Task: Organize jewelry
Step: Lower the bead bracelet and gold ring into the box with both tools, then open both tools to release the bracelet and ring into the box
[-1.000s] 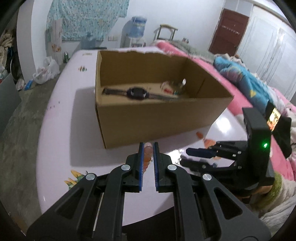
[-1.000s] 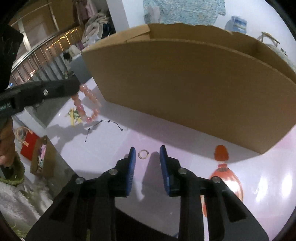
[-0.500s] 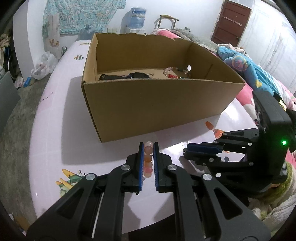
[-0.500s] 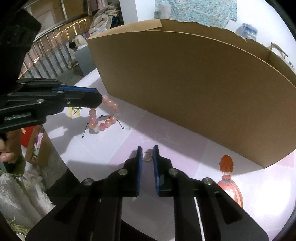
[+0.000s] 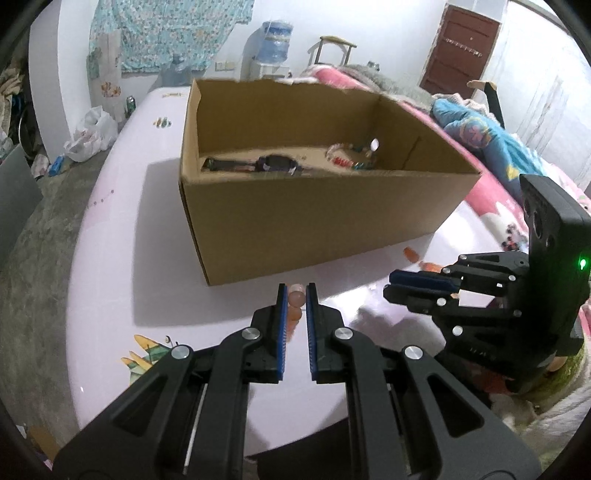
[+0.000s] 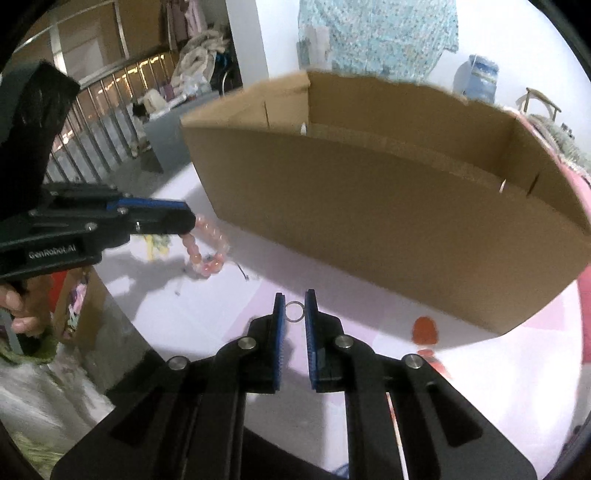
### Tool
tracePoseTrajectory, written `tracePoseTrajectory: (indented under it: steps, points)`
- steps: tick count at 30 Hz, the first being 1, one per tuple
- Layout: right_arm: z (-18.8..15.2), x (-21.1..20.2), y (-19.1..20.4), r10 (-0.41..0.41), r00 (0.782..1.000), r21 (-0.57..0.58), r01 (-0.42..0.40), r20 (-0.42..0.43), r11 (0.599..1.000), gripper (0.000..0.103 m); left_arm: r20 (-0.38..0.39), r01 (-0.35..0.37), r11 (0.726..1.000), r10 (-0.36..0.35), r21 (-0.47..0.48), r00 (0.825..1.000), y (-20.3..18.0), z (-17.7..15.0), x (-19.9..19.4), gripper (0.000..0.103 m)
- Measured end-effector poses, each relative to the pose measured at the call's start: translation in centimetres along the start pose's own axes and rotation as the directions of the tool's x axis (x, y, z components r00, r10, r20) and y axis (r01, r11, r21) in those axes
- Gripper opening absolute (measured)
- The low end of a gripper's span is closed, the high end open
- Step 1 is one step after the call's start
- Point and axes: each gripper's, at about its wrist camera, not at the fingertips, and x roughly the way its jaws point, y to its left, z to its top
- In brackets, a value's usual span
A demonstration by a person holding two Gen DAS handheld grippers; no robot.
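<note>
Room: white walls, a patterned turquoise cloth [image 5: 159, 33] hung on the far wall, a water dispenser [image 5: 274, 40] beside it, a dark brown door [image 5: 461, 51] at far right, bedding in pink and blue [image 5: 476, 140] along the right.
Surface: pale pink table [image 5: 122, 251] with small cartoon prints; a metal railing [image 6: 107, 122] shows past its left edge in the right wrist view.
Cardboard box: open box [image 5: 317, 218] sits mid-table, far of both grippers; a dark wristwatch [image 5: 258, 164] and a blurred heap of beads [image 5: 351, 155] lie on its floor.
Left gripper: the left gripper [image 5: 293, 295] has its blue pads pinched on a pink bead bracelet [image 6: 208, 247], which hangs as a loop clear of the table, near the box's near left corner.
Right gripper: the right gripper [image 6: 294, 308] is clamped on a small thin ring [image 6: 294, 311], pads touching both of its sides, held above the table in front of the box's near wall.
Thin chain: a fine dark chain [image 6: 214, 273] lies on the table under the hanging bracelet; details blurred.
Change, right: a second ago the ring lay flat on the table between spread jaws; now it is gripped and lifted.
Change, left: half a second ago the bracelet's lower beads hung just over the chain; now the loop hangs higher.
Person: a hand [image 6: 22, 310] grips the left tool's handle at the left edge.
</note>
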Motion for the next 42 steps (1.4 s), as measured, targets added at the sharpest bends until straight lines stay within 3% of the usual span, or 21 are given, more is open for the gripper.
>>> tracePoseTrajectory:
  steps: [5, 8, 12, 15, 18, 22, 25, 32, 38, 42]
  points:
    - [3.4, -6.1, 0.3, 0.026, 0.991, -0.019, -0.024, 0.131, 1.000, 0.011, 0.089, 0.120, 0.993, -0.121, 0.013, 0.989, -0.5, 3.1, -5.1, 0.009]
    - [6.3, -8.9, -0.3, 0.037, 0.978, -0.043, -0.029, 0.204, 0.999, 0.011, 0.170, 0.173, 0.982, -0.183, 0.072, 0.968, -1.0, 6.4, -7.9, 0.009]
    - [10.4, -10.5, -3.4, 0.032, 0.968, -0.046, -0.021, 0.251, 0.999, 0.011, 0.199, 0.221, 0.968, -0.241, 0.115, 0.950, -1.3, 10.4, -7.4, 0.009]
    - [12.5, -8.3, -6.9, 0.030, 0.989, 0.019, -0.033, 0.145, 0.999, 0.011, 0.137, 0.240, 0.965, -0.253, 0.102, 0.958, -1.4, 12.3, -4.1, 0.009]
    - [13.4, -4.9, -9.8, 0.031, 0.999, 0.092, -0.030, -0.016, 0.995, 0.011, 0.010, 0.271, 0.962, -0.272, 0.041, 0.962, -1.0, 12.9, 0.9, 0.009]
    - [12.9, -0.5, -11.7, 0.037, 0.980, 0.129, -0.011, -0.196, 0.992, 0.011, -0.116, 0.281, 0.959, -0.282, -0.025, 0.952, -0.7, 12.6, 6.1, 0.009]
    - [12.5, 1.3, -12.3, 0.021, 0.966, 0.121, 0.011, -0.256, 0.993, 0.011, -0.171, 0.290, 0.954, -0.298, -0.072, 0.939, -0.4, 12.3, 8.5, 0.009]
    - [12.2, 2.1, -12.7, 0.019, 0.958, 0.117, 0.015, -0.286, 0.993, 0.011, -0.217, 0.261, 0.961, -0.274, -0.087, 0.937, -0.4, 12.1, 10.1, 0.010]
    - [12.4, 1.5, -13.4, 0.010, 0.962, 0.128, 0.026, -0.272, 0.991, 0.012, -0.214, 0.221, 0.972, -0.234, -0.083, 0.948, 0.0, 12.3, 10.1, 0.012]
    - [12.7, 0.7, -14.0, 0.006, 0.970, 0.154, 0.032, -0.242, 0.987, 0.017, -0.179, 0.200, 0.978, -0.208, -0.064, 0.962, -0.1, 12.6, 8.8, 0.023]
